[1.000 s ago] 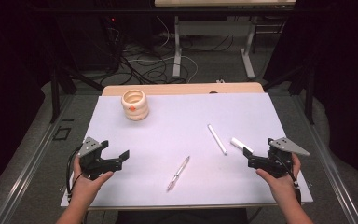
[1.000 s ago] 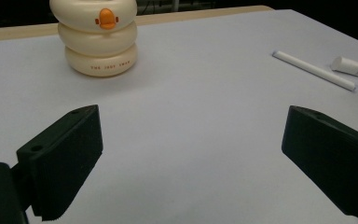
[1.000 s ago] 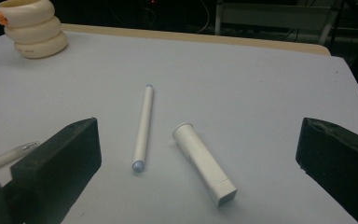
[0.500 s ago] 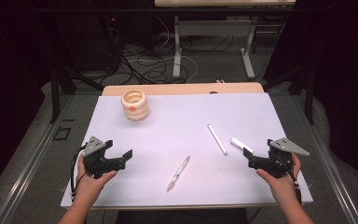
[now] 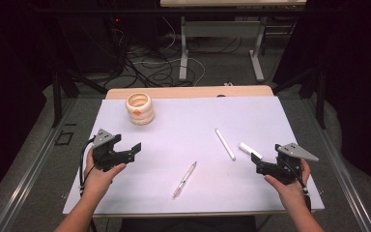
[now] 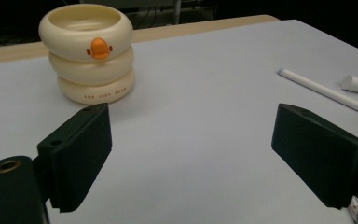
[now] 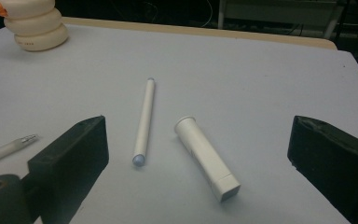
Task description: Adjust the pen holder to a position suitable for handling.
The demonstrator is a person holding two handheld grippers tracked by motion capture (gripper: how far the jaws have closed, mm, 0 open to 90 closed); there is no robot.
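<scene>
A: High view: which step is this?
B: Approach, I judge. The right gripper (image 5: 260, 166), jaws spread and empty, sits just near the short white tube (image 5: 249, 150); the left gripper (image 5: 134, 150) waits released.
A: Right gripper view?
B: The tube (image 7: 206, 158) lies between the jaws, beside the white pen (image 7: 144, 122); next, advance and close.

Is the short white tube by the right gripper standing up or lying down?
Lying down. In the right gripper view the short white tube rests on its side on the table, beside the long white stick, between the open jaws but untouched.
</scene>
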